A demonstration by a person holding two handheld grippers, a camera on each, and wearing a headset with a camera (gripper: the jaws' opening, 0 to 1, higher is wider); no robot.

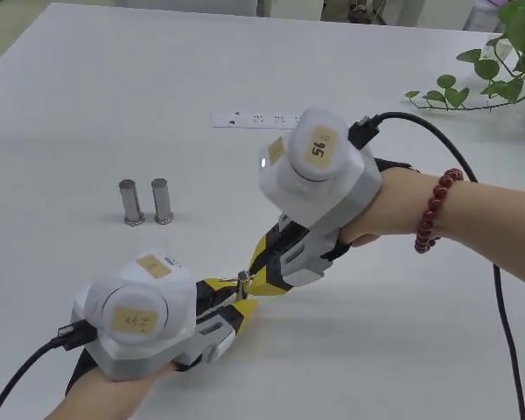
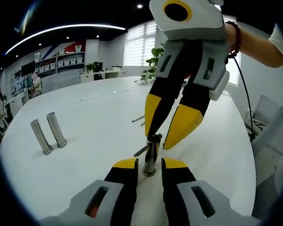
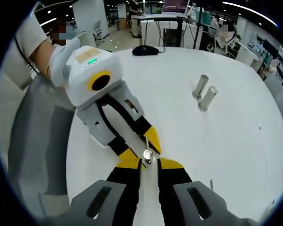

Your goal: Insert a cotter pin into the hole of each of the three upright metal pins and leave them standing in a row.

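Open tabletop (image 1: 87, 105) around two standing pins (image 1: 146, 202)

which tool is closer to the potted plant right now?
Right. The right tool sits on the side where the plant stands, with its tips at the metal pin. The left tool is at that pin from the near left, farther from the plant.

- Tan sticker (image 1: 322, 145) on the back of the right claw (image 1: 252, 278): handwritten digits, roughly "95", turned sideways.
- Tan sticker (image 1: 133, 322) on the left claw (image 1: 232, 297): handwriting there, too blurred to read.
- Power strip (image 1: 255, 119) on the counter (image 1: 87, 105): small dark marks, not legible.
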